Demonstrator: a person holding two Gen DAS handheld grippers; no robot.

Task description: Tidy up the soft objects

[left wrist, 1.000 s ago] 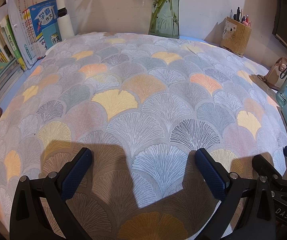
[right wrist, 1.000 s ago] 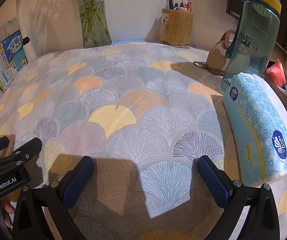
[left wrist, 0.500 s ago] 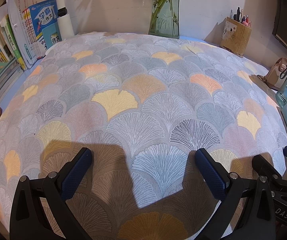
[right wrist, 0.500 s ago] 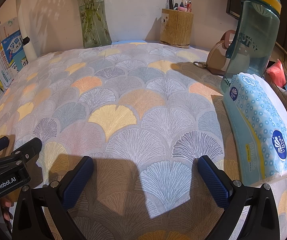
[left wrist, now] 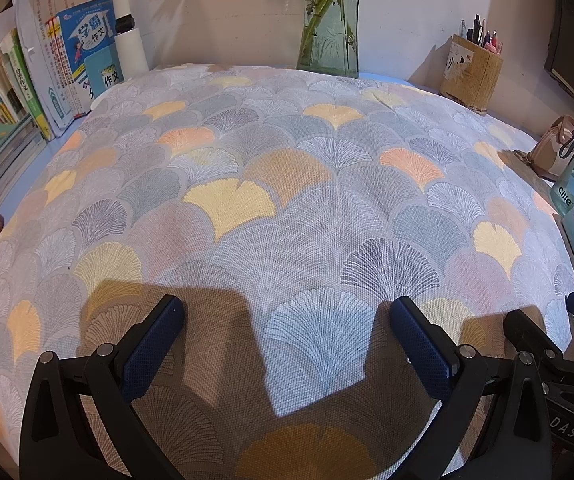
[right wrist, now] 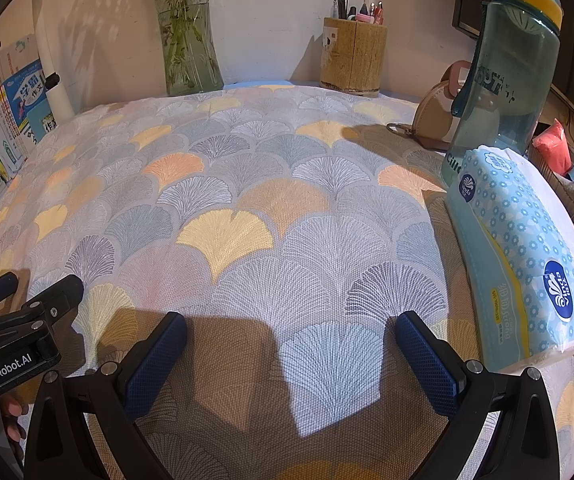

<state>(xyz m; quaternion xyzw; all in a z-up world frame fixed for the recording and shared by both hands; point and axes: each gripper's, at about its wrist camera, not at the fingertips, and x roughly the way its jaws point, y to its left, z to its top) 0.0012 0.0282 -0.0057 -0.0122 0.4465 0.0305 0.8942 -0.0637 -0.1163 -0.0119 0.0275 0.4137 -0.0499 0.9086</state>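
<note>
Right now I am holding both grippers low over the near edge of a large cushion (left wrist: 287,184) covered in a fan-leaf print of grey, yellow and orange, which is filling most of the desk in both wrist views. My left gripper (left wrist: 287,344) is sitting released, its two blue-padded fingers (left wrist: 151,344) spread wide with only patterned fabric showing between them, and nothing is being gripped. My right gripper (right wrist: 291,356) is doing the same, jaws wide apart above the cushion's front edge, and I am seeing its fingers casting dark shadows onto the cloth. The two tools are hanging side by side, each one showing at the edge of the other's view; whether the fingertips are touching the fabric I cannot tell. Just beside the cushion on its right, a blue floral tissue pack (right wrist: 527,256) is lying, tilted, with its near end at the cushion's edge. Behind the pack a teal water bottle (right wrist: 515,72) with a yellow band is standing upright, and a small tan pouch (right wrist: 435,116) is resting next to it. Along the back wall a glass vase (left wrist: 331,28) with green stems and a wooden pen holder (left wrist: 471,76) are standing, while a row of books (left wrist: 59,64) is leaning at the left side.
</note>
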